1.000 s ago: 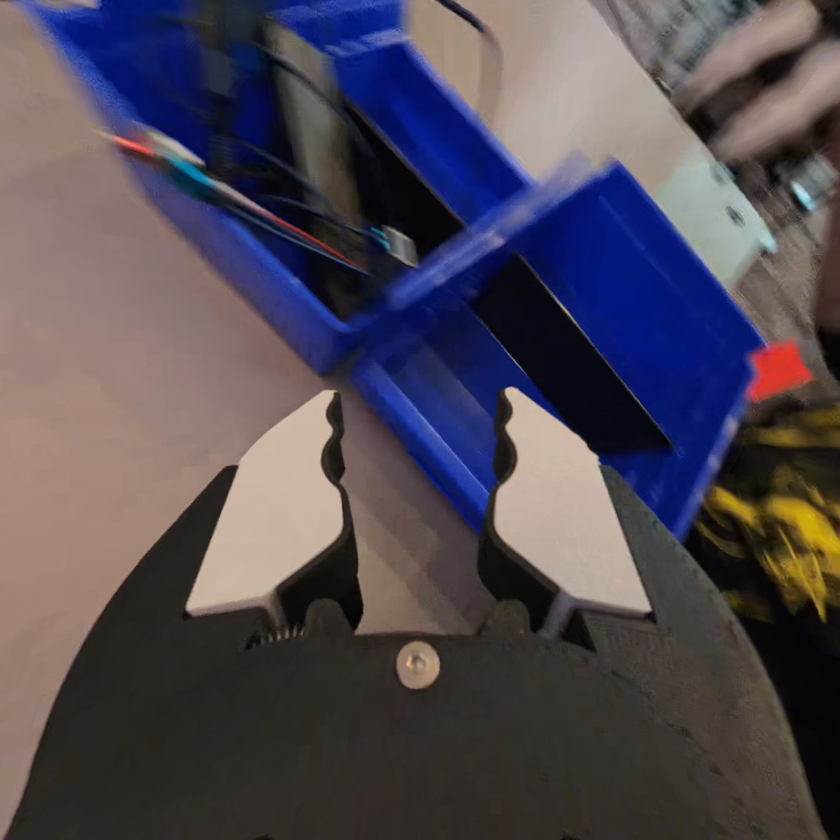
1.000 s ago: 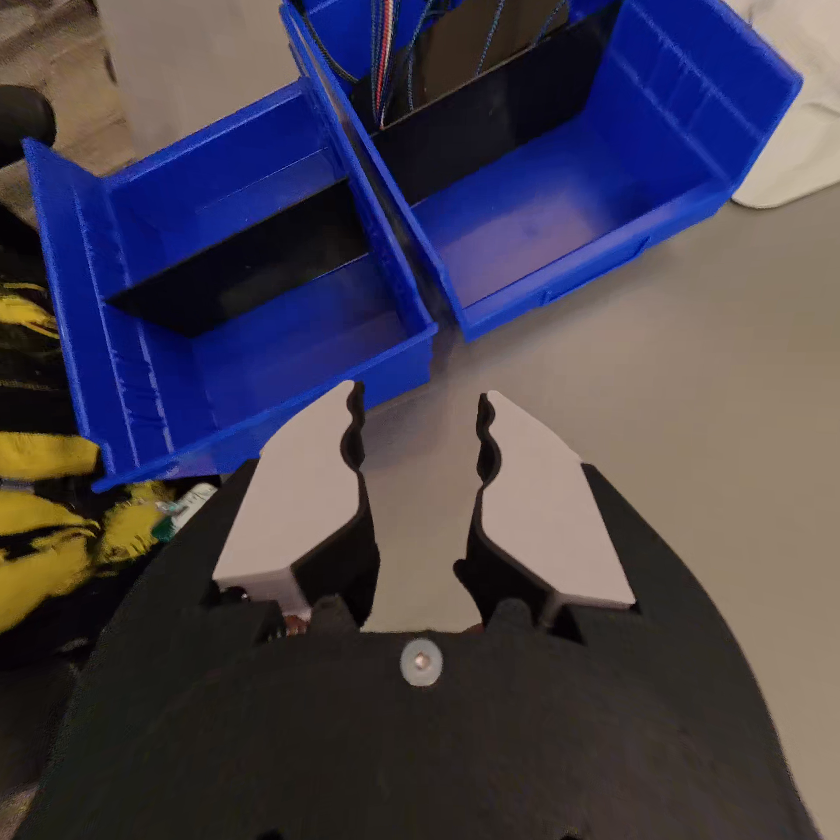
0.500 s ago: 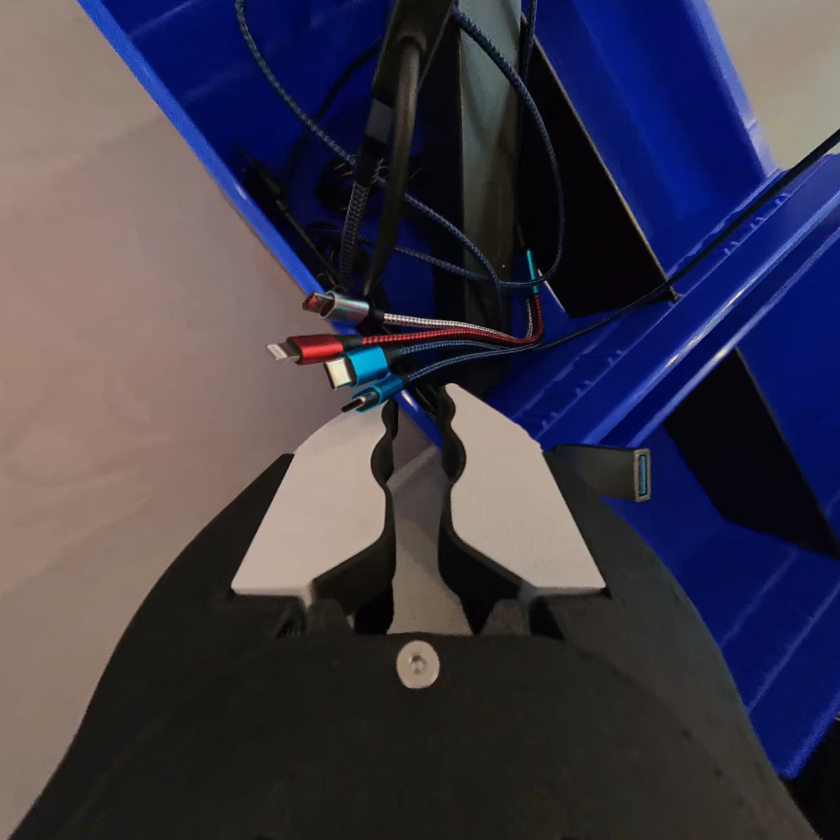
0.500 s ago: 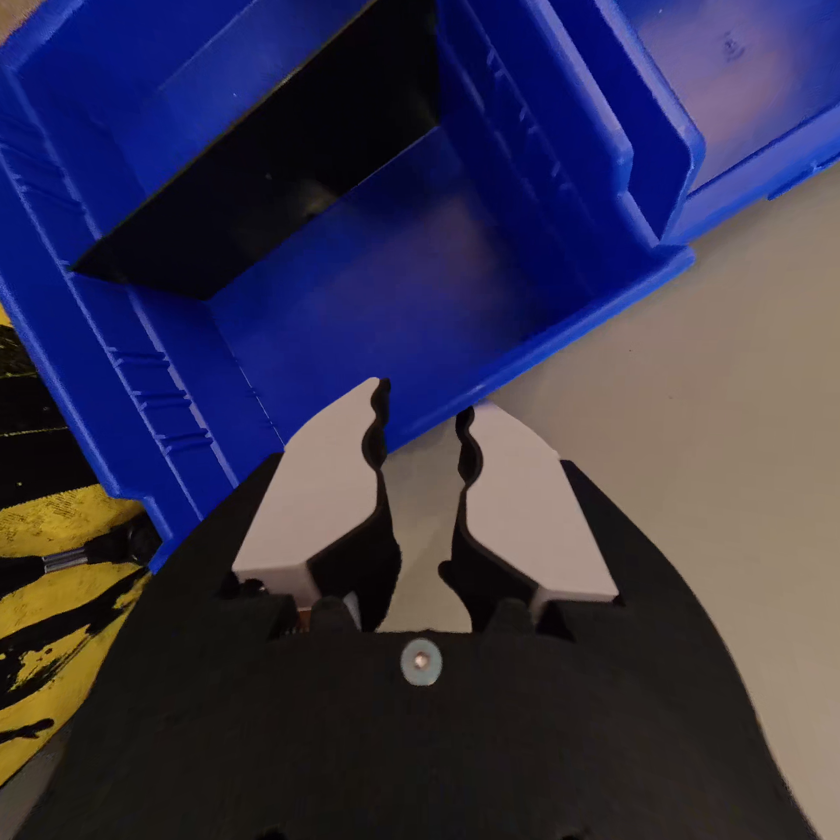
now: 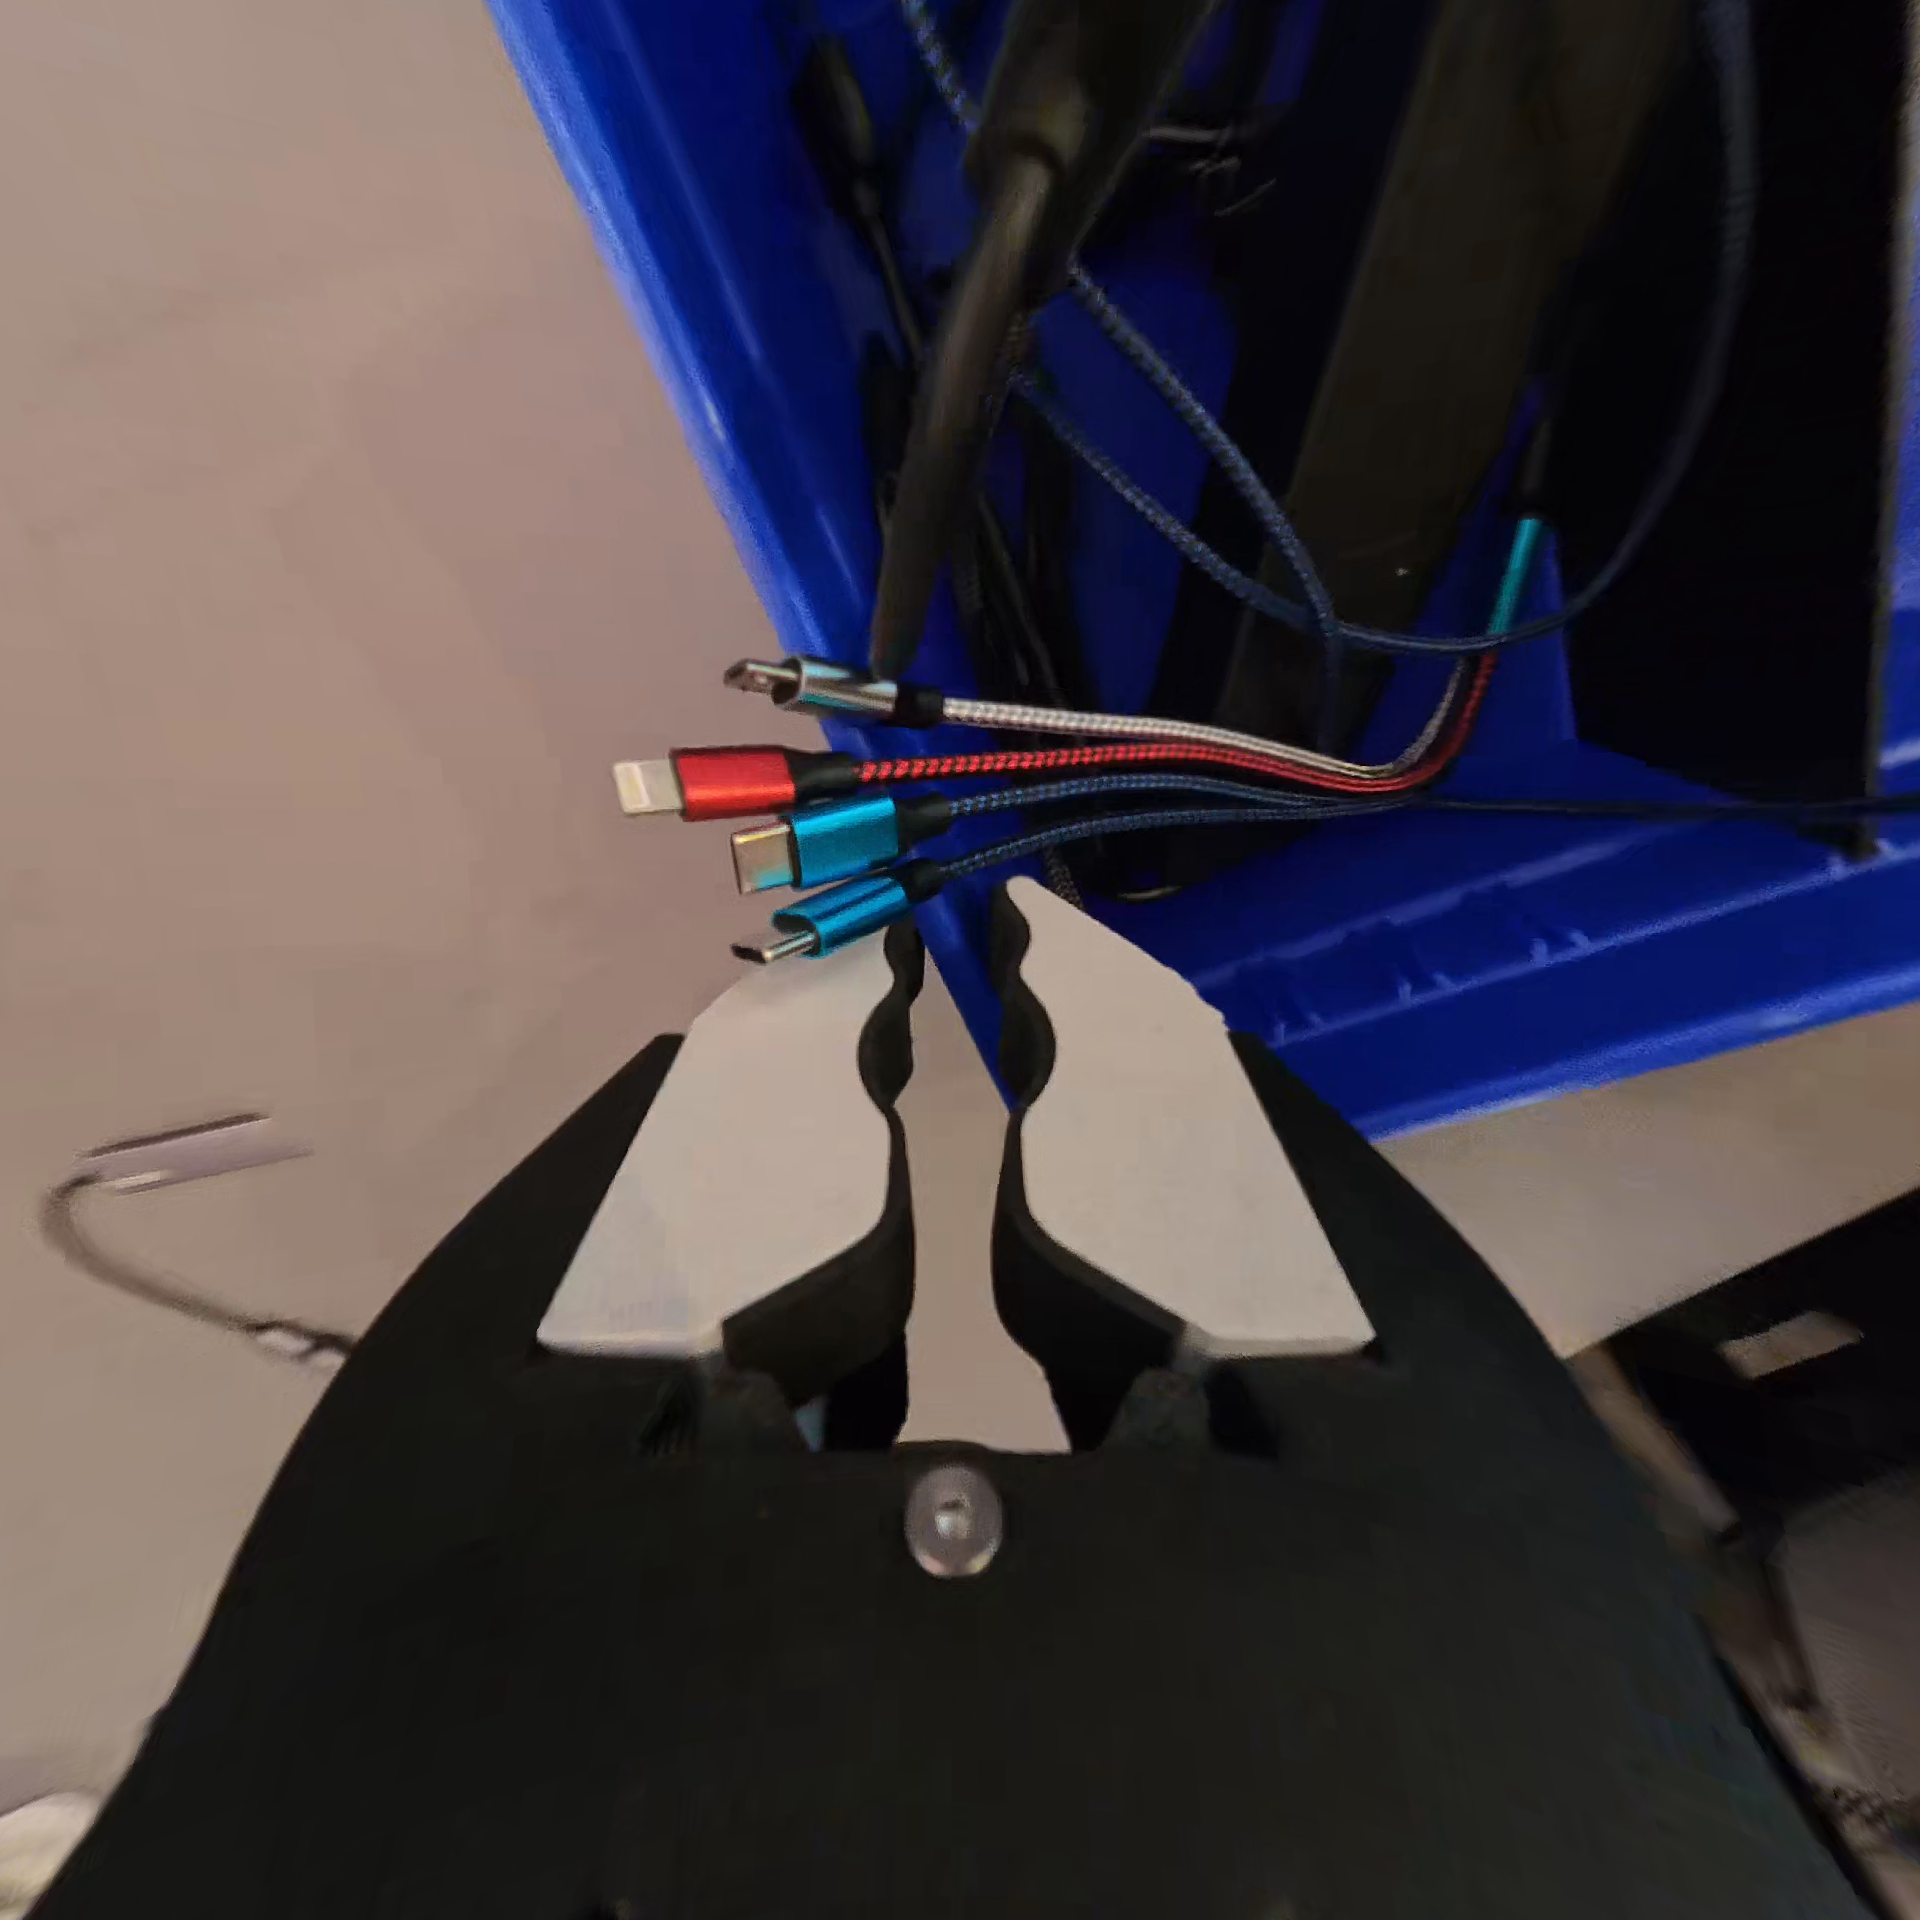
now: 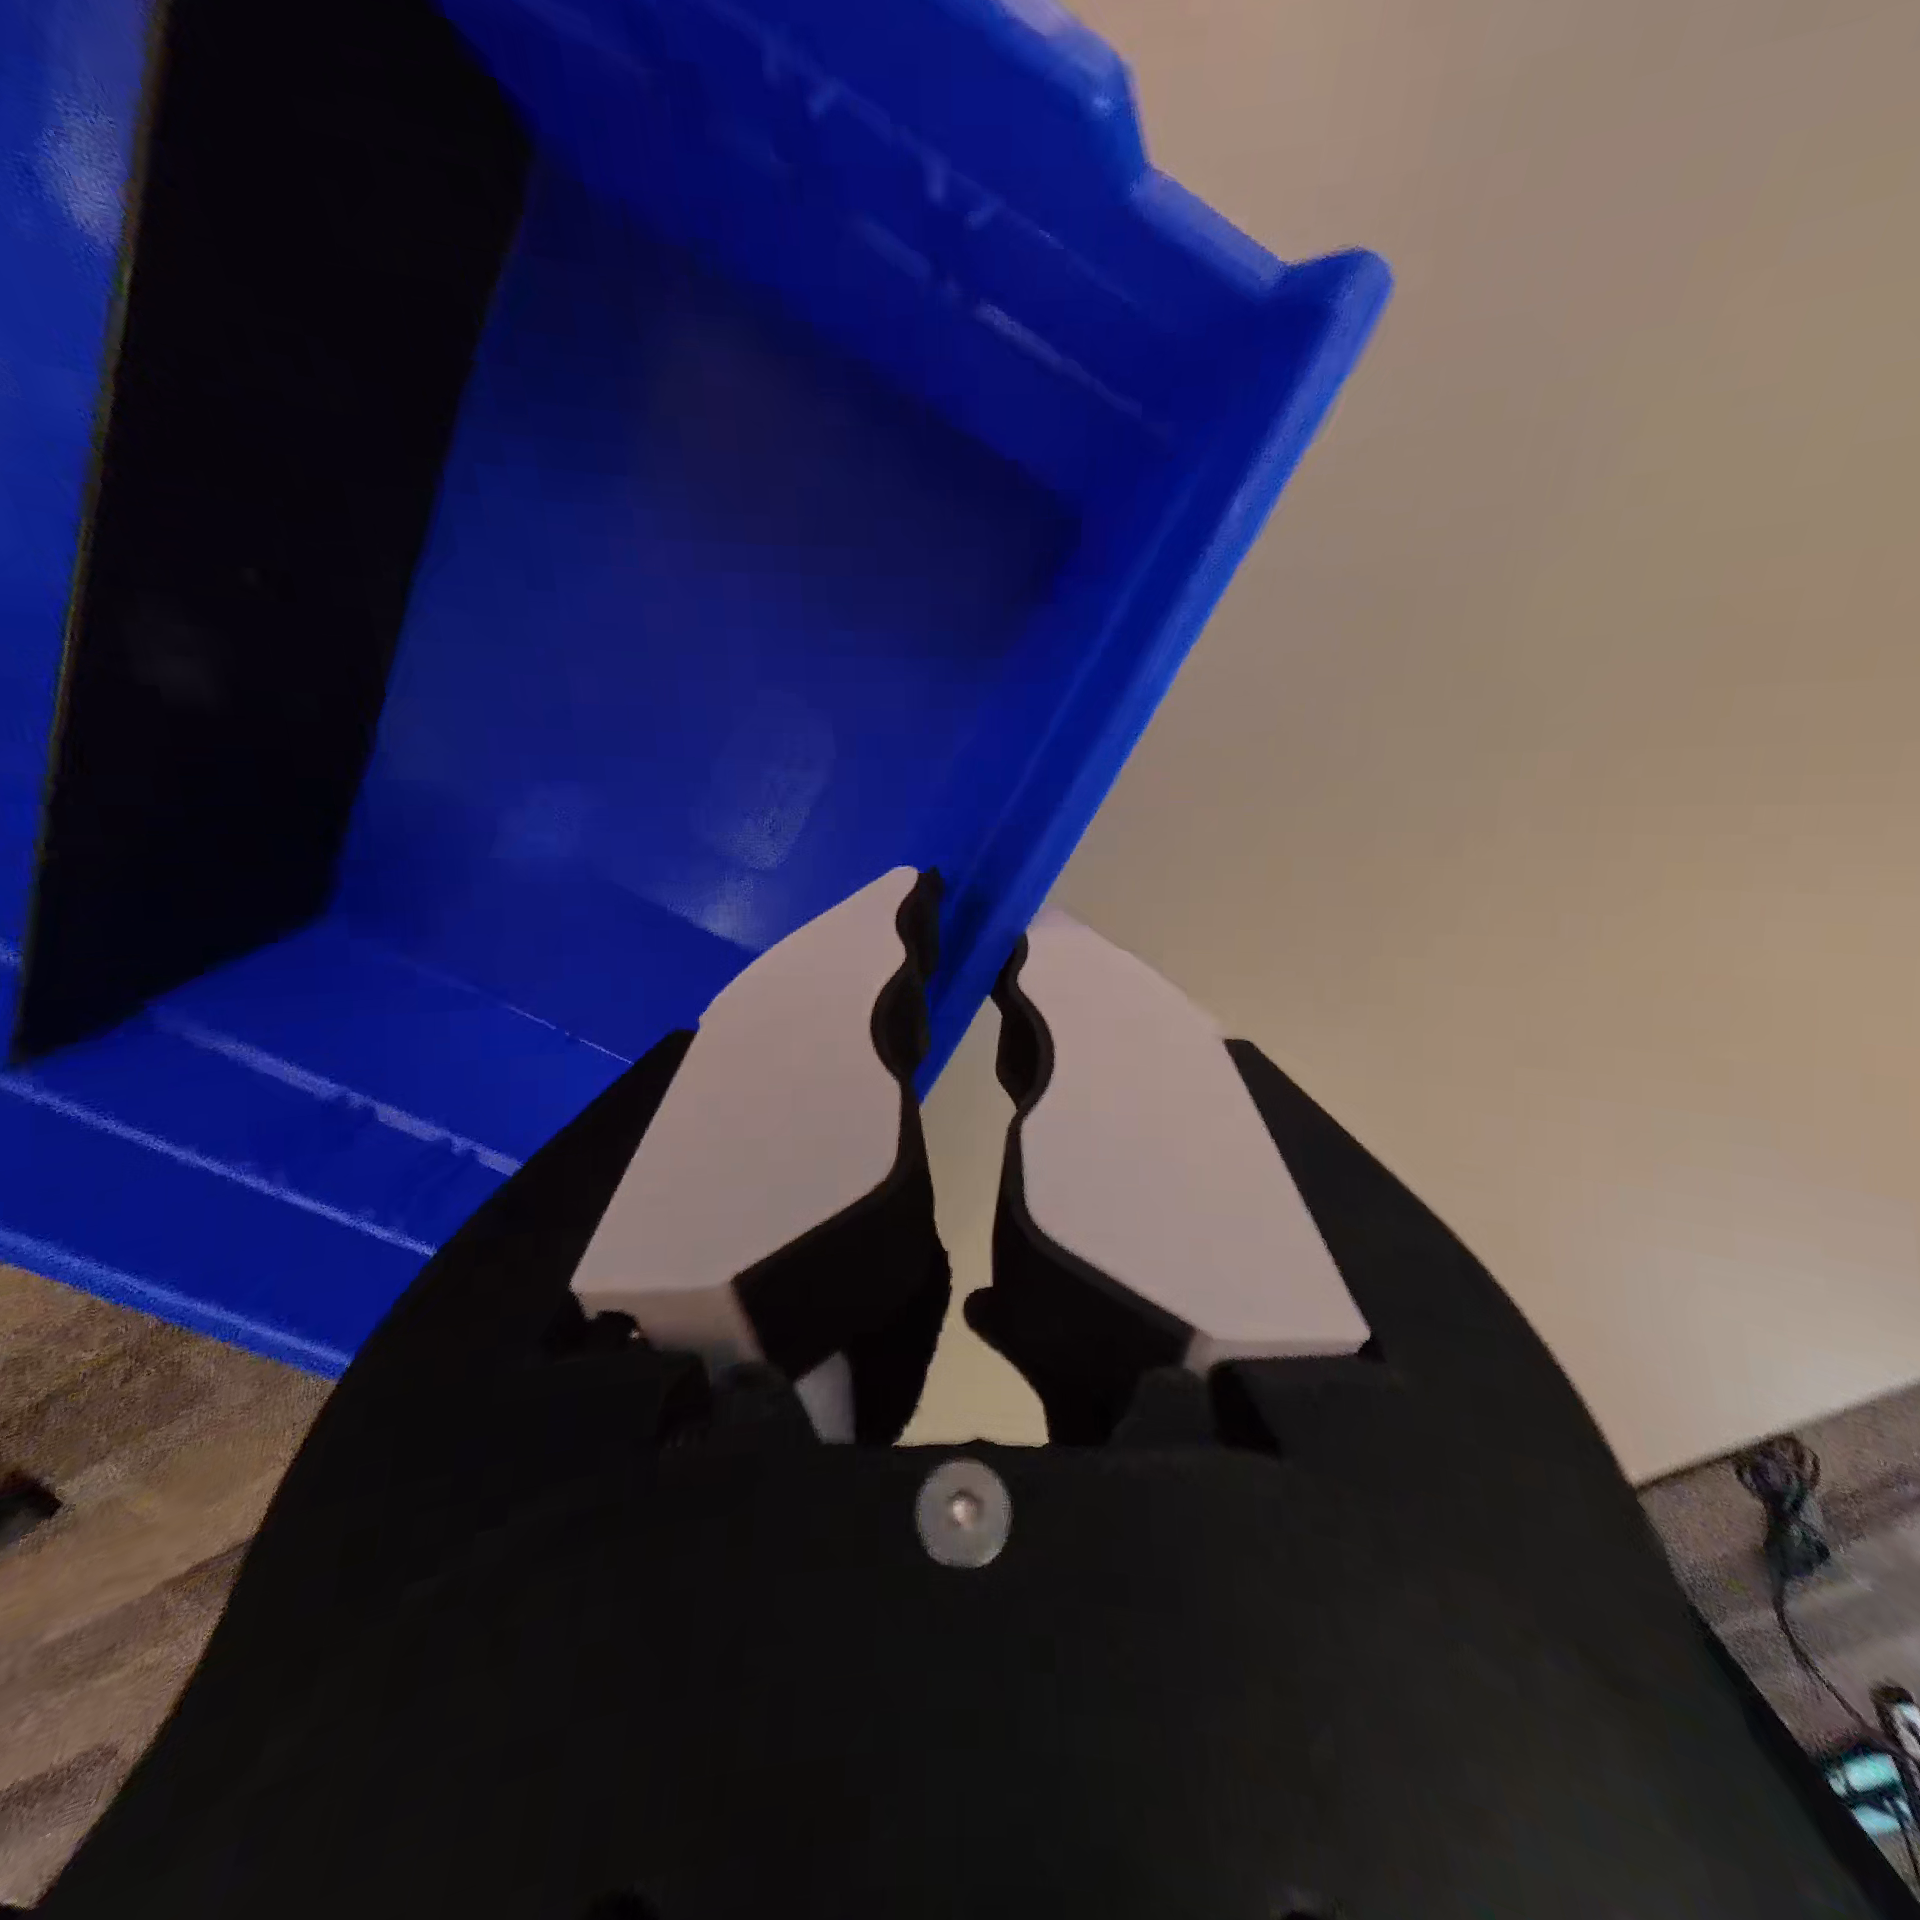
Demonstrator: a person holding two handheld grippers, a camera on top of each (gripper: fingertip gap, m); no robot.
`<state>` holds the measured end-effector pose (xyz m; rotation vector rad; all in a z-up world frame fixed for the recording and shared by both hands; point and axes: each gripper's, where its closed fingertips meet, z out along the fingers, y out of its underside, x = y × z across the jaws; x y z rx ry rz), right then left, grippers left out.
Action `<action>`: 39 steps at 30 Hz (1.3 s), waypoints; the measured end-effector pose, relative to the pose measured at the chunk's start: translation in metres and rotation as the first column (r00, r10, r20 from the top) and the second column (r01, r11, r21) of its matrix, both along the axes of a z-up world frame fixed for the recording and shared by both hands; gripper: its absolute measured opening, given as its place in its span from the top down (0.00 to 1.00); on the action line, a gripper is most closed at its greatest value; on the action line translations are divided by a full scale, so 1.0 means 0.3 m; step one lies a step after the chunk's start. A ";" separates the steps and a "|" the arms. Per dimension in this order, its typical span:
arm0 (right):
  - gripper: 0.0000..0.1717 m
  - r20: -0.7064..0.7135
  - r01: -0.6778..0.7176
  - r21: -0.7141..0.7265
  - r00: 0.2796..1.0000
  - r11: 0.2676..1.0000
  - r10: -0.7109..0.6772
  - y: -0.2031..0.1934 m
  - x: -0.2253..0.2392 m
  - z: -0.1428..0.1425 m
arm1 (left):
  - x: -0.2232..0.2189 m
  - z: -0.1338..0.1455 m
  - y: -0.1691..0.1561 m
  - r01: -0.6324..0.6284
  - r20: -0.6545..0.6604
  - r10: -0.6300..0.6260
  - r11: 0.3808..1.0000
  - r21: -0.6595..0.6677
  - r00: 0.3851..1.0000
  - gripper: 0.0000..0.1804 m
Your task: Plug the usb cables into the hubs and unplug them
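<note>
In the left wrist view a blue bin [image 5: 717, 312] holds a tangle of dark cables [image 5: 1174, 436]. A multi-head cable hangs out over its wall: silver [image 5: 821, 686], red [image 5: 727, 781] and two blue plugs [image 5: 842, 836]. My left gripper [image 5: 951, 920] is shut on that bin's wall at the corner, just below the plugs. In the right wrist view my right gripper [image 6: 971, 914] is shut on the front rim of a second blue bin [image 6: 727, 540], which has a black divider [image 6: 260, 468] and nothing else showing inside. No hub is clearly in view.
The bins stand on a pale table [image 5: 312, 520]. A blurred silver item with a thin cable [image 5: 177, 1158] lies on the table at the left. A ribbed blue wall [image 5: 1558, 935] runs to the right. Carpet floor [image 6: 94, 1382] and loose cables [image 6: 1787, 1527] show below the table edge.
Both grippers moved in from in front of the bins and narrowed from wide open onto the bin walls. Both views have tilted, and the bins look turned against the table.
</note>
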<state>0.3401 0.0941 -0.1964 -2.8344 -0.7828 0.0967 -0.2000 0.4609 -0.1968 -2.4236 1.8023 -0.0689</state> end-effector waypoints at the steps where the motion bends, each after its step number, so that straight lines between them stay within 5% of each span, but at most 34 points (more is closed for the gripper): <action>1: 0.95 0.021 -0.015 -0.011 1.000 1.000 0.015 0.025 0.054 0.000 | -0.025 0.000 0.041 0.004 -0.037 -0.004 1.000 0.005 0.999 0.94; 7: 0.94 0.170 -0.047 -0.098 0.983 0.994 0.063 0.245 0.349 0.000 | -0.077 0.005 0.329 0.151 -0.262 -0.104 0.974 0.167 0.959 0.92; 21: 0.90 0.363 -0.045 -0.087 0.929 0.995 0.073 0.787 0.689 -0.005 | 0.092 0.008 0.831 0.111 -0.314 -0.010 0.946 0.304 0.949 0.90; 29: 0.89 0.417 -0.040 -0.020 0.908 0.999 0.045 0.971 0.804 -0.007 | 0.231 0.008 1.004 0.040 -0.275 0.061 0.937 0.346 0.960 0.90; 39: 0.87 0.458 -0.071 0.009 0.887 0.997 0.059 1.096 0.835 -0.011 | 0.263 0.007 1.060 0.012 -0.250 0.086 0.931 0.366 0.964 0.90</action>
